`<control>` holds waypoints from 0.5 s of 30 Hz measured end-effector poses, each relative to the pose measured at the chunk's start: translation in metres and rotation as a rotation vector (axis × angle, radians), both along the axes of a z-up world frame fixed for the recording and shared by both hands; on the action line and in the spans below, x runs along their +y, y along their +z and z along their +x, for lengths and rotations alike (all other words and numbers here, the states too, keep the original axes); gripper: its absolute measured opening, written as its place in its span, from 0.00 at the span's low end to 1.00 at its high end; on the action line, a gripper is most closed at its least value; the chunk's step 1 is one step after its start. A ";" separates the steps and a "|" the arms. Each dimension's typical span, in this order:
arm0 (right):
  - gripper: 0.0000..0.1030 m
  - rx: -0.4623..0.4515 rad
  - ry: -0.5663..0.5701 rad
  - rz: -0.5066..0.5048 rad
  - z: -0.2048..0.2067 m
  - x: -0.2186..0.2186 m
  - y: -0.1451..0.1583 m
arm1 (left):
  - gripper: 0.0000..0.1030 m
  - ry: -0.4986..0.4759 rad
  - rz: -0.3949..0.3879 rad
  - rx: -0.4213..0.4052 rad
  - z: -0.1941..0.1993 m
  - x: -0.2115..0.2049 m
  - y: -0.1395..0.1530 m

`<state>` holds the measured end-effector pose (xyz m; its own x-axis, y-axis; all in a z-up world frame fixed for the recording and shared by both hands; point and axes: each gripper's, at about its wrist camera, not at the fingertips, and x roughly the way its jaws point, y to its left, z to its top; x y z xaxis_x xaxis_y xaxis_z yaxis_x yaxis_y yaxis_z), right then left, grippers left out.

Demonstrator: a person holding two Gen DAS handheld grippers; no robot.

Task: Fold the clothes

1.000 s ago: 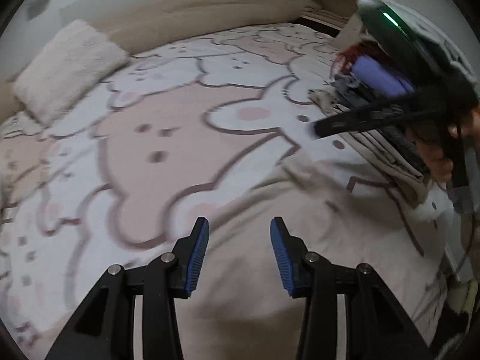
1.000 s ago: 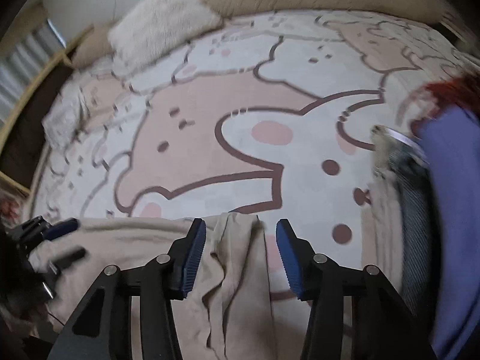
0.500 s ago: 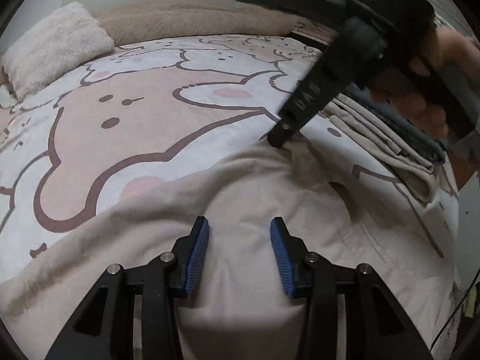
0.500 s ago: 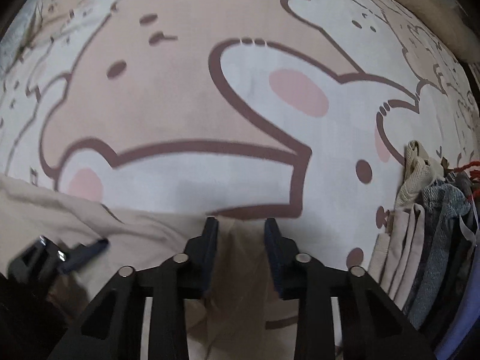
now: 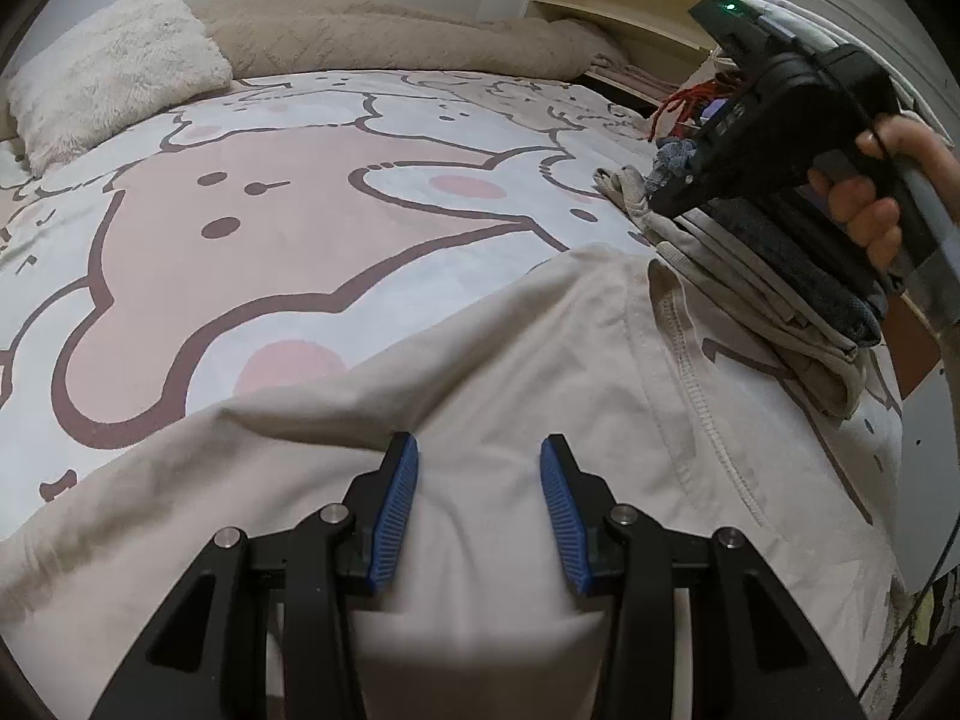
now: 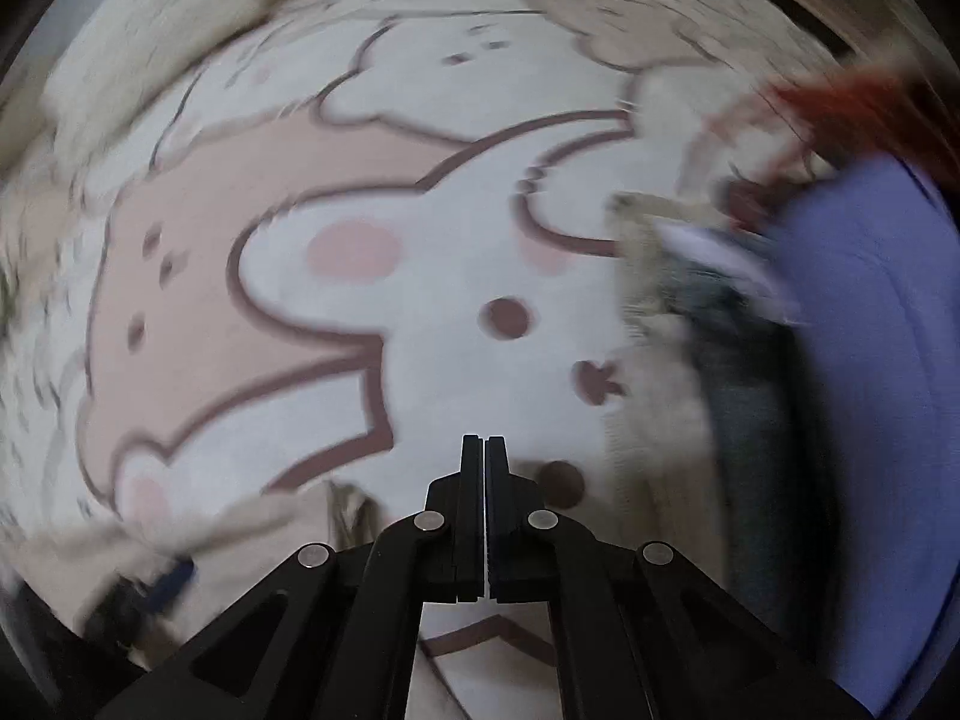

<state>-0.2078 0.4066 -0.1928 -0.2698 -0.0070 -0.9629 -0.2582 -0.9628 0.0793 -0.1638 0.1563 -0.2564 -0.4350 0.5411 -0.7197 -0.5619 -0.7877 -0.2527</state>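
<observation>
The left wrist view is sharp. The left hand-held gripper [image 5: 480, 504] has its blue pads apart, resting low over a beige garment [image 5: 540, 396] that lies spread on the bed, with a soft ridge of its cloth rising between the pads; whether the pads press it cannot be told. Ahead of this gripper stretches the bedsheet [image 5: 288, 228] printed with pink and white cartoon bears, and beyond it, far ahead to the left, a fluffy white pillow [image 5: 114, 72]. Ahead to the right sits a stack of folded clothes [image 5: 774, 300], beige and dark grey, touching the garment's far edge. Above that stack this view alone shows a person's hand [image 5: 870, 198] gripping the handle of the right hand-held gripper [image 5: 666, 201], whose tip is hard to read here.

The right wrist view is blurred. It shows what the other cannot: the right hand-held gripper [image 6: 485, 450] with its jaws just closed flat together, nothing between them, over bare sheet. The beige garment [image 6: 252, 522] lies below left of it, the stack [image 6: 738, 372] to its right, with purple cloth [image 6: 870, 330] there.
</observation>
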 end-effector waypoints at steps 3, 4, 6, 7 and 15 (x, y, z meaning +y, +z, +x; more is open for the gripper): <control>0.00 0.014 0.066 -0.040 -0.003 -0.013 0.006 | 0.41 0.000 0.001 0.002 0.000 0.000 0.000; 0.00 0.014 0.100 -0.061 -0.005 -0.025 0.005 | 0.41 0.000 0.001 0.002 0.000 0.000 0.000; 0.00 0.010 0.174 -0.107 -0.009 -0.050 0.002 | 0.41 0.000 0.002 0.003 0.000 0.000 -0.001; 0.00 -0.003 0.227 -0.136 -0.010 -0.065 -0.003 | 0.41 0.000 0.004 0.003 0.000 -0.001 -0.001; 0.00 -0.085 0.276 0.052 -0.004 -0.065 -0.040 | 0.41 0.001 -0.012 0.014 0.002 0.001 0.005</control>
